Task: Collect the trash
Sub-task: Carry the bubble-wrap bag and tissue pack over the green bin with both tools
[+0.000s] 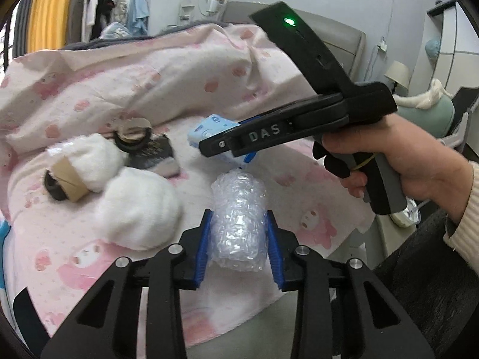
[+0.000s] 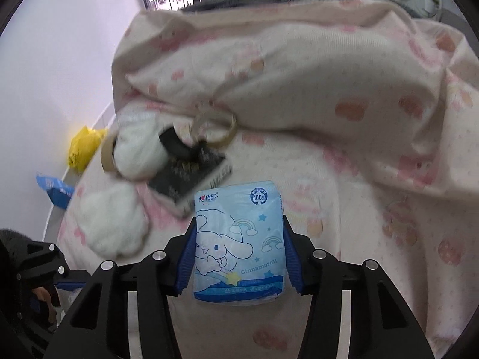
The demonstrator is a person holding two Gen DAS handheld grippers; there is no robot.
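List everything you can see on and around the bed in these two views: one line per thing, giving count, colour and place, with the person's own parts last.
bubble wrap roll: one, clear, held between the left tongs
tissue pack: one, light blue with a cartoon print, held between the right tongs
cotton wads: two, white, on the bed, left side
dark packet: one, black, on the bed beside the wads
tape rings: about two, black and tan, behind the packet
quilt: one, pink print, bunched behind
yellow bag: one, beyond the bed edge
left tongs: blue pads, shut
right tongs: blue pads, shut
right hand: gripping the handle
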